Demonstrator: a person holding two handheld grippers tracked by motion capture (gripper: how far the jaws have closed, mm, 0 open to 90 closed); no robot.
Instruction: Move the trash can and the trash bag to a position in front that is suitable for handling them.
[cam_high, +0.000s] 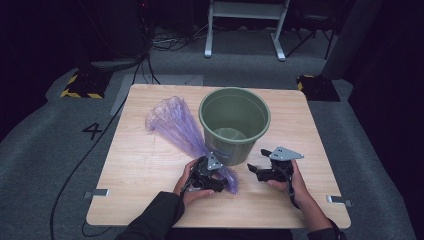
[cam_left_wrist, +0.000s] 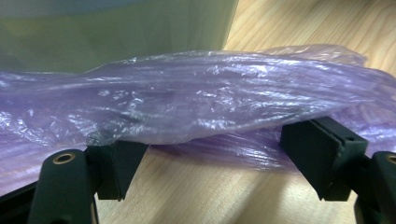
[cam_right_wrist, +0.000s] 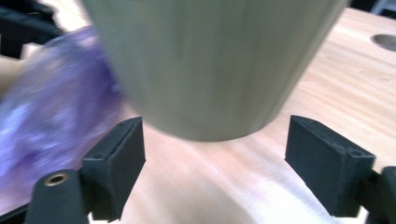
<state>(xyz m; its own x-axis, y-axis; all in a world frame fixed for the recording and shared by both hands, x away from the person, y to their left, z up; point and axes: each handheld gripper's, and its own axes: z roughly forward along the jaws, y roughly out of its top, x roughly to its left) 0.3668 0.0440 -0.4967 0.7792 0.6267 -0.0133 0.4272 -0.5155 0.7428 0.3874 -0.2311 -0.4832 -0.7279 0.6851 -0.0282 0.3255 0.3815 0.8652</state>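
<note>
A green plastic bucket (cam_high: 235, 148) stands upright in the middle of the wooden table (cam_high: 145, 175). A crumpled purple plastic bag (cam_high: 172, 122) lies to its left and runs to the front of the bucket's foot. My left gripper (cam_high: 214, 175) sits at the bag's near end. In the left gripper view it (cam_left_wrist: 212, 158) is open, with the bag (cam_left_wrist: 196, 102) lying across its jaws and the bucket wall (cam_left_wrist: 116, 32) behind. My right gripper (cam_high: 259, 170) is open just right of the bucket's foot; its jaws (cam_right_wrist: 215, 154) frame the bucket's base (cam_right_wrist: 210, 60), with the bag (cam_right_wrist: 56, 102) at the left.
Two metal clamps (cam_high: 97, 192) (cam_high: 340, 201) sit at the table's front edge. Grey carpet surrounds the table, with a cable (cam_high: 80, 165) on the left, striped blocks (cam_high: 82, 87) at the back corners and a white frame (cam_high: 245, 25) behind.
</note>
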